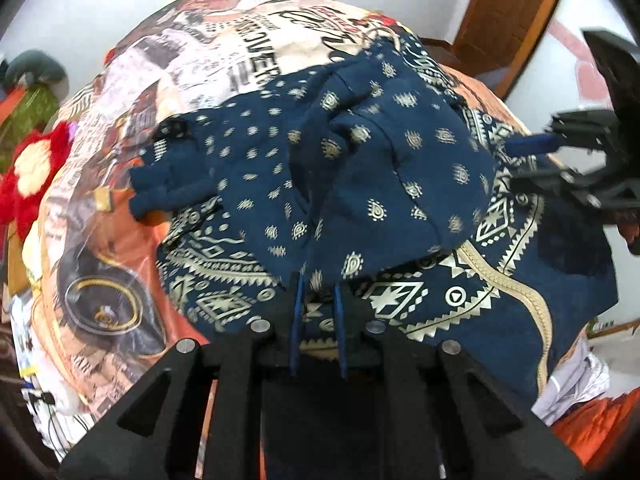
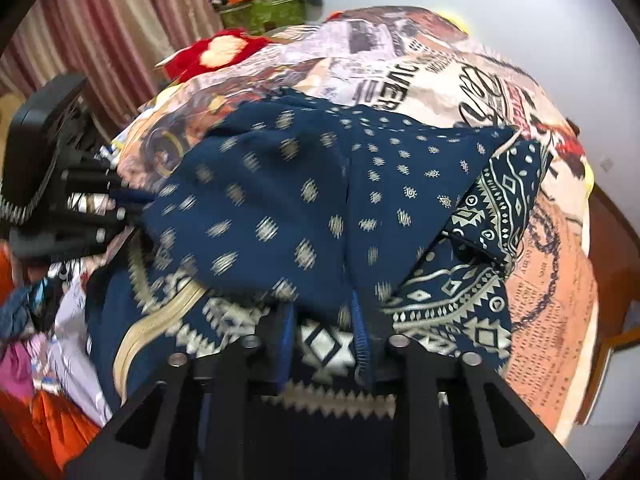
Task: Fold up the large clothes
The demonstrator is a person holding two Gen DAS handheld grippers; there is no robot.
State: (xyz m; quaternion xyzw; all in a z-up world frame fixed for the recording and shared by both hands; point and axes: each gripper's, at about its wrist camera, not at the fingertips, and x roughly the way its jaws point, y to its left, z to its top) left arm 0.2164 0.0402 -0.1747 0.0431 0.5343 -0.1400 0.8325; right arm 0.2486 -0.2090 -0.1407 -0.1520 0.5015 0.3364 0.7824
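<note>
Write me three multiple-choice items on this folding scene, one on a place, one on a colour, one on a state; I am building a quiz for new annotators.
1. Where does the navy printed garment lie?
A. on the printed bedspread
B. on a bare wooden floor
C. inside a basket

2. What colour is the plush toy at the bed's edge?
A. green
B. red and cream
C. black

3. What is the left gripper doing?
A. hanging open, clear of all cloth
B. gripping a hanger
C. fingers spread with the garment's hem draped over their tips

Answers: 1 A, the lettered print shows all round the garment. 2 B, red fur around a cream patch. 3 C, both blue pads stand apart under the hem.
</note>
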